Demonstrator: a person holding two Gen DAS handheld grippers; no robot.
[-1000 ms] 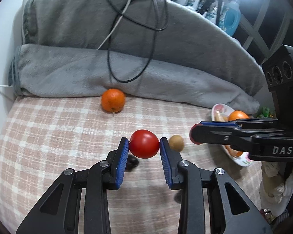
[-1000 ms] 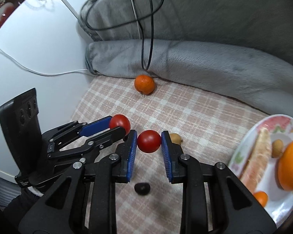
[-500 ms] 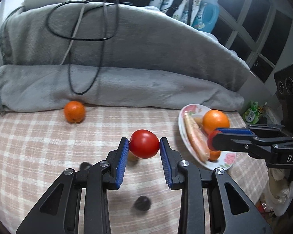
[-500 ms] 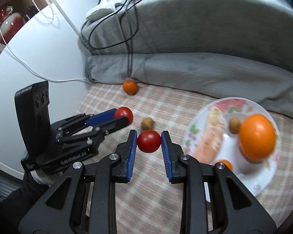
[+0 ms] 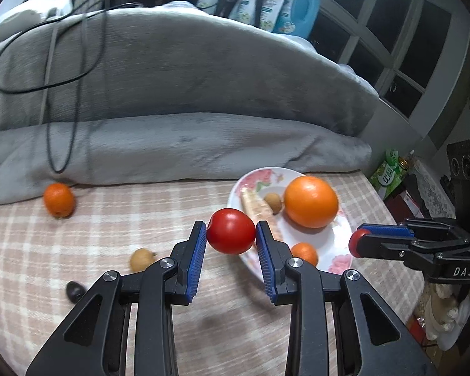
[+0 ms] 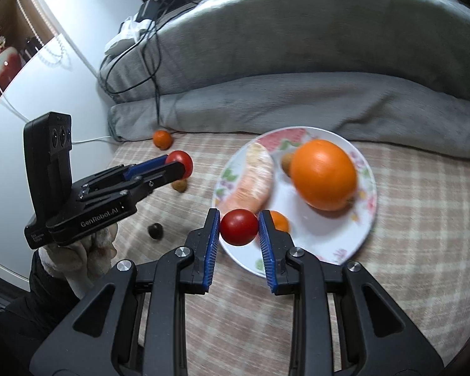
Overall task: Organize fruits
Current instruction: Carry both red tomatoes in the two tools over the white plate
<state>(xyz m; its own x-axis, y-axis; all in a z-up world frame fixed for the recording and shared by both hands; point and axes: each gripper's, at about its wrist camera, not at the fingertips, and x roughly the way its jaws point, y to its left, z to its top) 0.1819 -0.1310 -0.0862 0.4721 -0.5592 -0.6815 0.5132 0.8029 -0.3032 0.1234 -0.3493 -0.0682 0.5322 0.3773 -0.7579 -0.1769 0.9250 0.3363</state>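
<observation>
The left gripper (image 5: 231,238), black with blue ribbed pads, is clenched on a round glossy red tomato (image 5: 231,231), holding it in the air just at the near left rim of the white floral-patterned plate (image 5: 338,261); the right gripper (image 6: 239,230), built the same way, grasps a smaller round red tomato (image 6: 238,227) over the plate's near left rim. The plate sits toward the right side of the pink-and-beige checked bedcover (image 5: 109,228) and carries a large smooth orange (image 5: 310,201), a pale peeled citrus wedge (image 6: 250,181), a small brown round fruit (image 5: 272,202) between them, and a small tangerine (image 5: 304,252) near its front edge. Off the plate, a mid-sized orange mandarin (image 5: 59,200) lies at the far left edge of the bedcover, touching the folded grey fleece blanket (image 5: 188,144), while a small tan round fruit (image 5: 141,259) and a small dark round fruit (image 5: 74,291) lie apart from each other nearer the left front. Black cables (image 5: 62,100) hang over the blanket. A gloved hand (image 6: 78,253) carries the left gripper's body
</observation>
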